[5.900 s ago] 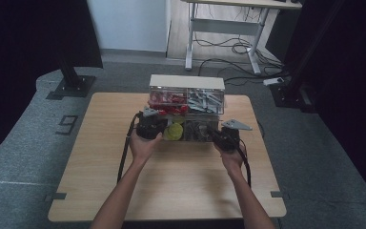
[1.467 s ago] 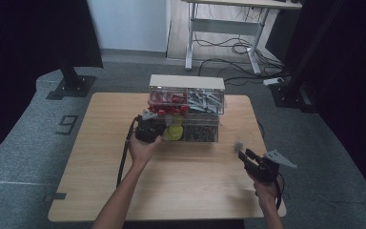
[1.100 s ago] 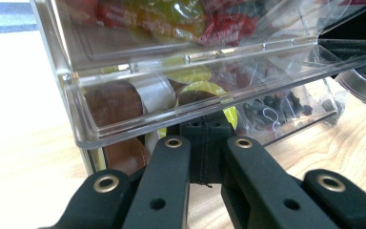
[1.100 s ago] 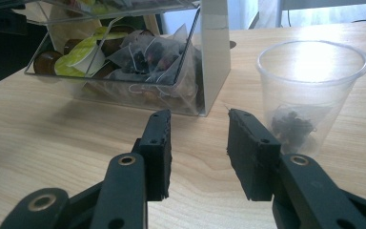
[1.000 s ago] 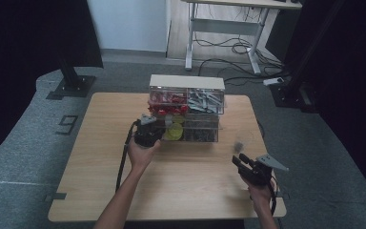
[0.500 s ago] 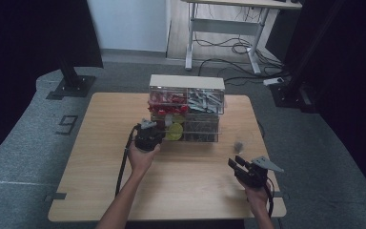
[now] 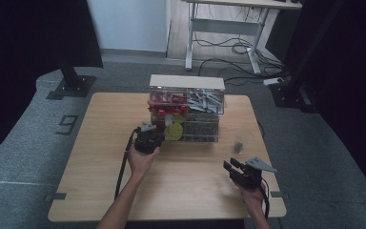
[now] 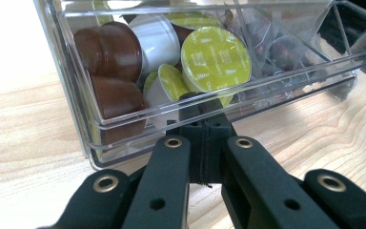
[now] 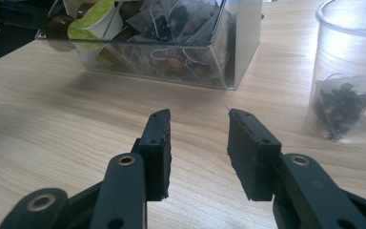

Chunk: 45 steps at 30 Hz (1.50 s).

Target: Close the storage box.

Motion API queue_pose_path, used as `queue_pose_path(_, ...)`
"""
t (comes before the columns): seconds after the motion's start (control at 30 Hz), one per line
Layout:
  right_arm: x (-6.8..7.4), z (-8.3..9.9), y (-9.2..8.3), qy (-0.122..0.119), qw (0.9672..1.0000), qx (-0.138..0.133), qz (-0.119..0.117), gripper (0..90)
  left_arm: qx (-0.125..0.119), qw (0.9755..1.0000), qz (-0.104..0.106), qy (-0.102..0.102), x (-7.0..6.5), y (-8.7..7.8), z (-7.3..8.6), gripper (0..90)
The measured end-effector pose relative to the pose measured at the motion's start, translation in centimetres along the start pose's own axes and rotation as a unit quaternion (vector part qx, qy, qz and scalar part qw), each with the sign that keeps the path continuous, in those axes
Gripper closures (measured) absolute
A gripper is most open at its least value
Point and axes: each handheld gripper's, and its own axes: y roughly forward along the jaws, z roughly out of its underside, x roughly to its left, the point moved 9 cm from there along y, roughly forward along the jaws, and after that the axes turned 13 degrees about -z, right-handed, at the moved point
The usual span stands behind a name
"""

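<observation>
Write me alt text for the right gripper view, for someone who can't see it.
The right gripper hovers with its two black jaws open and empty over a wooden table. To the right stands a clear plastic cup with a tea bag inside; behind is a clear drawer of tea bags and coffee pods.

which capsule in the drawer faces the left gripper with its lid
The big yellow-green capsule: its round foil lid turns flat toward the left gripper, just above its shut jaws. The brown capsules and the white capsule show their sides.
</observation>
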Motion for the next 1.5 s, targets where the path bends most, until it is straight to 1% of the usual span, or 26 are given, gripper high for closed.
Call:
queue_pose_path(0.27,0.1,0.2,0.3,-0.001,1.0000,0.004,-0.004,59.8,0.017,0.9999,0.000,0.002,0.1,0.6,1.1,89.6)
queue_pose_path(0.53,0.1,0.2,0.2,-0.003,1.0000,0.004,-0.004,59.8,0.022,0.9998,0.002,0.001,-0.1,0.9,1.4,89.6)
queue_pose_path(0.77,0.2,0.2,0.2,-0.002,1.0000,0.004,-0.007,59.8,0.028,0.9996,0.009,0.002,-0.3,1.0,1.8,89.4)
queue_pose_path(0.87,0.1,0.3,0.2,0.002,1.0000,0.004,-0.008,59.8,0.030,0.9994,0.017,-0.004,-0.3,1.0,2.1,89.4)
queue_pose_path(0.93,0.1,0.4,0.3,0.002,1.0000,0.005,-0.008,59.8,0.032,0.9993,0.019,-0.001,-0.4,1.1,2.2,89.4)
queue_pose_path(1.03,0.1,0.5,0.4,0.003,0.9999,0.008,-0.009,59.8,0.031,0.9993,0.021,-0.003,-0.5,1.1,2.3,88.9)
queue_pose_path(1.13,0.2,0.6,0.4,0.003,0.9999,0.009,-0.010,59.6,0.035,0.9991,0.023,0.001,-0.6,1.1,2.5,88.4)
queue_pose_path(1.2,0.2,0.6,0.4,0.003,0.9999,0.010,-0.010,59.4,0.038,0.9991,0.019,0.005,-0.7,1.2,2.7,88.0)
queue_pose_path(1.3,0.2,0.7,0.4,0.003,0.9999,0.011,-0.010,59.3,0.036,0.9992,0.019,0.003,-0.6,1.3,3.0,87.3)
queue_pose_path(1.4,0.1,0.7,0.4,0.004,0.9999,0.011,-0.011,59.2,0.034,0.9993,0.017,0.005,-0.8,1.2,3.2,86.2)
queue_pose_path(1.43,0.2,0.7,0.5,0.004,0.9999,0.011,-0.011,59.2,0.035,0.9992,0.017,0.012,-0.7,1.2,3.4,85.8)
queue_pose_path(1.5,0.2,0.8,0.5,0.003,0.9998,0.013,-0.013,59.1,0.030,0.9993,0.015,0.015,-0.9,1.0,3.5,85.0)
